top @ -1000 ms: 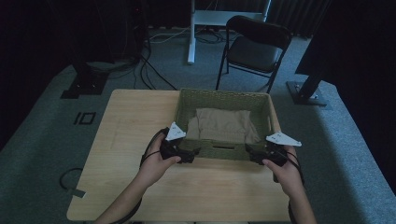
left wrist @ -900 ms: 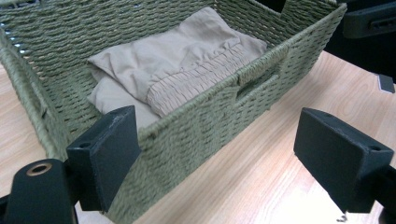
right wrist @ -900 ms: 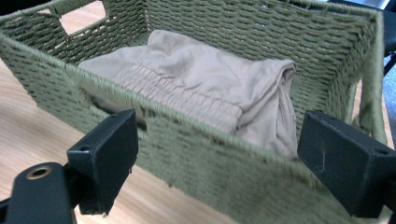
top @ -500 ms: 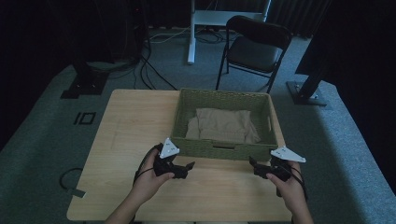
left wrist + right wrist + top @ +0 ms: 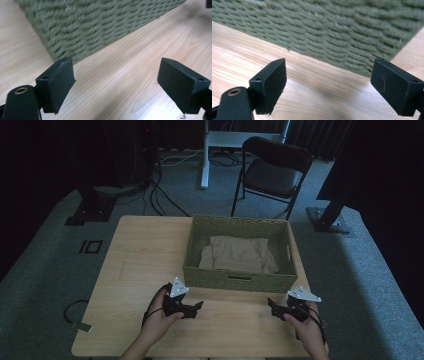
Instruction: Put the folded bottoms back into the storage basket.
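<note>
Pulling back toward the bottom edge, both grippers [image 5: 199,305] [image 5: 271,304] have left the basket [image 5: 235,282], jaws wide, empty — looks placed.

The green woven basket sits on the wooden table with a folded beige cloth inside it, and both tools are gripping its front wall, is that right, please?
Not quite: neither tool grips the basket. The high view shows the left tool and right tool on the table short of the front wall, jaws open and empty. The beige cloth does lie inside.
</note>
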A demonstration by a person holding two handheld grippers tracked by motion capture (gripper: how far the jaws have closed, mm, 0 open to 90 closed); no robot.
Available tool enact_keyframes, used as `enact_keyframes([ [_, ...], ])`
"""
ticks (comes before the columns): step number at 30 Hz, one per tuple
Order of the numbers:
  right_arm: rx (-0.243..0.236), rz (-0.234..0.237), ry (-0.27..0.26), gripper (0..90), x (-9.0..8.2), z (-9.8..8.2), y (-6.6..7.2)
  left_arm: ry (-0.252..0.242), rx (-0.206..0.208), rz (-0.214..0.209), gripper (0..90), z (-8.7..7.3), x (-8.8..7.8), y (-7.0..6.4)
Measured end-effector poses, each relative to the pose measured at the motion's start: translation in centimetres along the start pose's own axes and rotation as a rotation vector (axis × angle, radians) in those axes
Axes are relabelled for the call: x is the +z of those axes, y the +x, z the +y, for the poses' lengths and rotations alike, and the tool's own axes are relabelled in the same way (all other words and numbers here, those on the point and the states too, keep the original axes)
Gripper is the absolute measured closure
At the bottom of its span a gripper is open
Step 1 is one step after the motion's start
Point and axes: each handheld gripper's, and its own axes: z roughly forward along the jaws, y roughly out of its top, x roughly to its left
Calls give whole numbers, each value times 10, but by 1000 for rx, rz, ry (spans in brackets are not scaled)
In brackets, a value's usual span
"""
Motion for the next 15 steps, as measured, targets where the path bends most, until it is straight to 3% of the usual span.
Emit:
enact_keyframes([
  [6, 21, -38, 29, 130, 5, -12, -8, 25, -54, 50, 151, -19, 4, 13],
  [15, 72, -92, 63, 130, 9, -21, -20, 35, -82, 117, 152, -33, 1, 26],
])
